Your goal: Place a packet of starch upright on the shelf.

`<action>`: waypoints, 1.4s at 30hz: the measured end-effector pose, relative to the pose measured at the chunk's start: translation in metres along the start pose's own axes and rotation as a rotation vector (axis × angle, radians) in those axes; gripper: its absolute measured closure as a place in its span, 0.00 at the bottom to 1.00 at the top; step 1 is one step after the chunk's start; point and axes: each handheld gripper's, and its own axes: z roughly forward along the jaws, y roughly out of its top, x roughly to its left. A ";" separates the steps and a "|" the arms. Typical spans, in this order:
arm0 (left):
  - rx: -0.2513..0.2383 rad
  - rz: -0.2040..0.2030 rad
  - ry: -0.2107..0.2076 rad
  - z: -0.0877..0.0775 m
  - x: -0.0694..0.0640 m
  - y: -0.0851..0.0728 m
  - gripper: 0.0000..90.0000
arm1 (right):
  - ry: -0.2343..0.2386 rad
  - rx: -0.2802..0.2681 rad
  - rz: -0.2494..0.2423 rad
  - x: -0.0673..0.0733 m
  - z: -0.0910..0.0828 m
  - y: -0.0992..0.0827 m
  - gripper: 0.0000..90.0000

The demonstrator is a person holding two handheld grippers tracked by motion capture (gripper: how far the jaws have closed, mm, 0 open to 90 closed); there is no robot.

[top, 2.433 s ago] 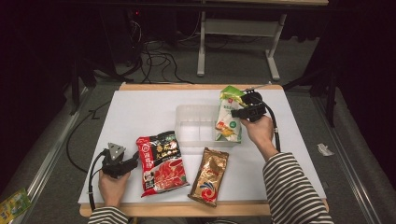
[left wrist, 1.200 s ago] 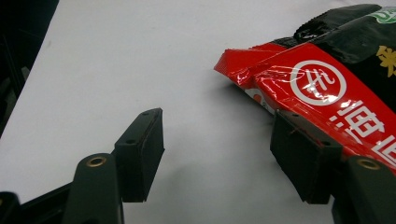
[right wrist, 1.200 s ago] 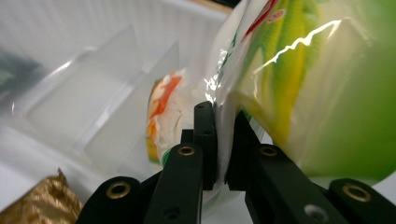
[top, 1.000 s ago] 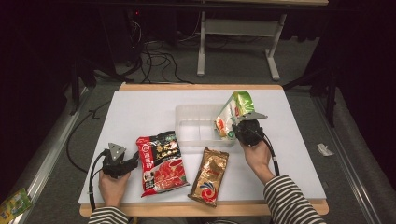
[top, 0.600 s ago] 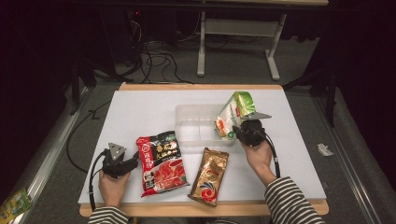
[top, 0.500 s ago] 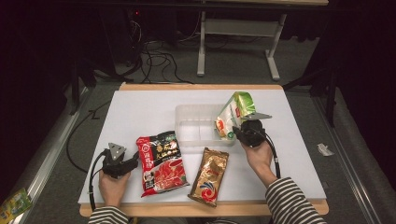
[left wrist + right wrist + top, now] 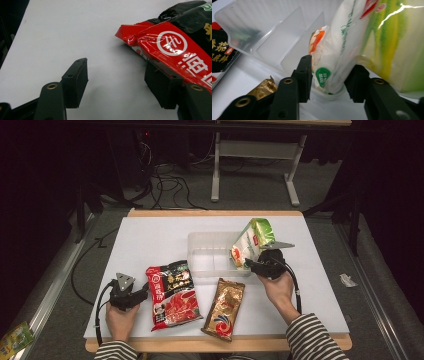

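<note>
Green snack bag (image 7: 352, 42) leans on the clear tub's (image 7: 262, 32) rim between our right tongs (image 7: 329, 75), which have just been opening and barely touch it, so it could tip out, while our left tongs (image 7: 117, 75) wait wide and empty beside the red packet (image 7: 175, 47).

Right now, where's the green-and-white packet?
High view: the green-and-white packet stands tilted at the right end of the clear tray, its lower end inside, between the jaws of the right gripper.
</note>
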 end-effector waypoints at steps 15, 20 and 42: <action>-0.002 0.005 0.001 0.000 0.000 0.000 0.40 | 0.018 0.016 0.010 0.000 -0.015 -0.001 0.55; -0.005 -0.002 -0.001 0.000 0.000 0.000 0.40 | 0.040 -0.023 0.031 -0.004 -0.028 -0.008 0.52; 0.007 -0.002 0.011 0.001 -0.001 0.000 0.40 | 0.212 0.087 0.087 0.016 -0.024 -0.053 0.40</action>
